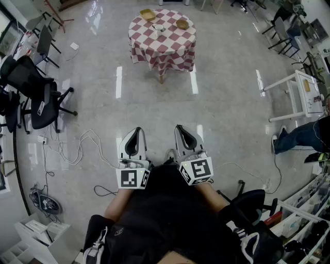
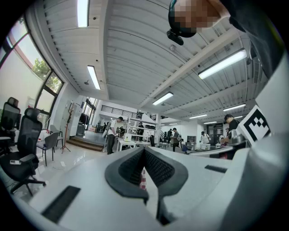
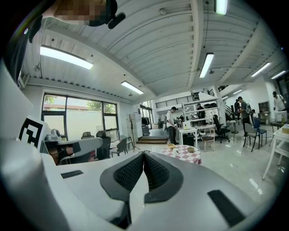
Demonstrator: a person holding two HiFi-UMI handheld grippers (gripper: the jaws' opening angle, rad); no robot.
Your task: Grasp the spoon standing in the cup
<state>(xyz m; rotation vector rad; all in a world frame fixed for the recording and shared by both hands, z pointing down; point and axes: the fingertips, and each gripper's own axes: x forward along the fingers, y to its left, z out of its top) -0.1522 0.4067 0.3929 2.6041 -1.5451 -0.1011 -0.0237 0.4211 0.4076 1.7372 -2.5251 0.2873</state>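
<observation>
A round table with a red-and-white checked cloth (image 1: 162, 44) stands far ahead across the floor. On it is a white cup (image 1: 159, 27) between two yellowish bowls (image 1: 148, 14) (image 1: 182, 23); the spoon in it is too small to make out. In the right gripper view the table (image 3: 185, 156) and cup (image 3: 175, 151) sit small, just right of the jaws. Both grippers are held low in front of the person, far from the table. The left gripper (image 1: 136, 131) (image 2: 143, 150) is shut with nothing in it. The right gripper (image 1: 182, 129) (image 3: 143, 154) is likewise shut and holds nothing.
Black office chairs (image 1: 36, 95) line the left side, with white cables (image 1: 77, 149) trailing over the glossy floor. A white frame table (image 1: 301, 95) and a person's leg (image 1: 299, 135) are at the right. A dark chair (image 1: 250, 201) is beside the person's right knee. People stand at desks in the background (image 3: 171, 124).
</observation>
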